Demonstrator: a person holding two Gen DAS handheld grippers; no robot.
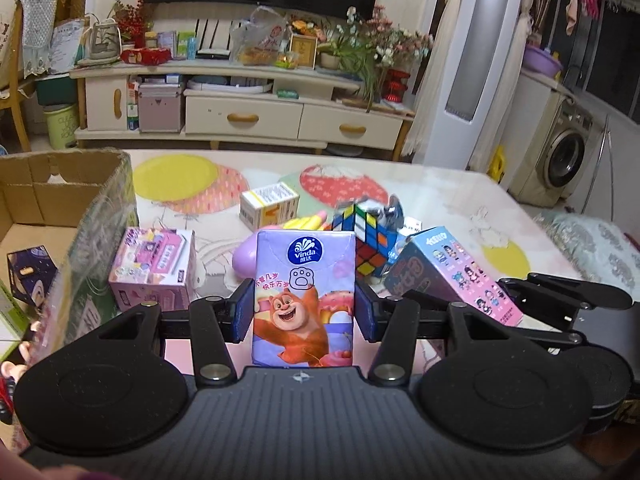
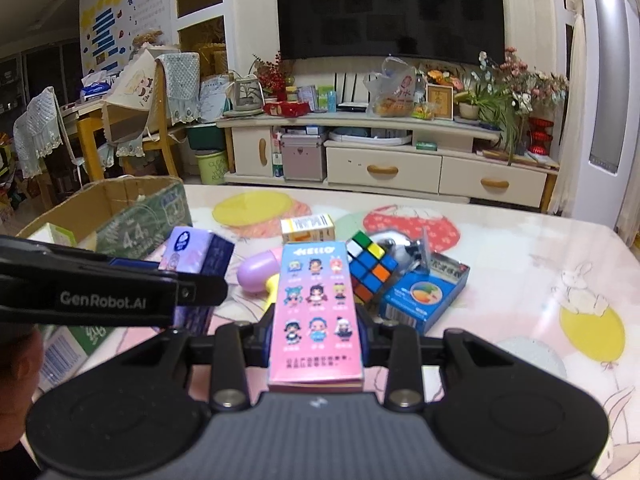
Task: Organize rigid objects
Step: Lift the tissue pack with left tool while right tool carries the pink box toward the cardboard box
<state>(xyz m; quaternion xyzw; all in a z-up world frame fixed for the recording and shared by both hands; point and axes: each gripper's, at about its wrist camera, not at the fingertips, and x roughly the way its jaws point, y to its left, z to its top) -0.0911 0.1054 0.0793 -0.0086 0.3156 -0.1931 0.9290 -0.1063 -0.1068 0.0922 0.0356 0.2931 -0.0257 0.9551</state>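
Observation:
My left gripper (image 1: 305,312) is shut on a purple Vinda tissue pack (image 1: 305,276) with a cartoon bear, held upright above the table; the pack also shows in the right wrist view (image 2: 196,256). My right gripper (image 2: 316,332) is shut on a tall pink and blue figure box (image 2: 316,312), which also shows in the left wrist view (image 1: 456,276). An open cardboard box (image 1: 60,196) stands at the left, also in the right wrist view (image 2: 120,208).
On the table lie a Rubik's cube (image 2: 370,266), a pink toy box (image 1: 154,268), a small yellow and white carton (image 1: 270,204), a purple and yellow egg toy (image 2: 258,272), a blue box (image 2: 424,292) and a grey metal object (image 1: 390,212). A TV cabinet (image 2: 384,156) stands beyond.

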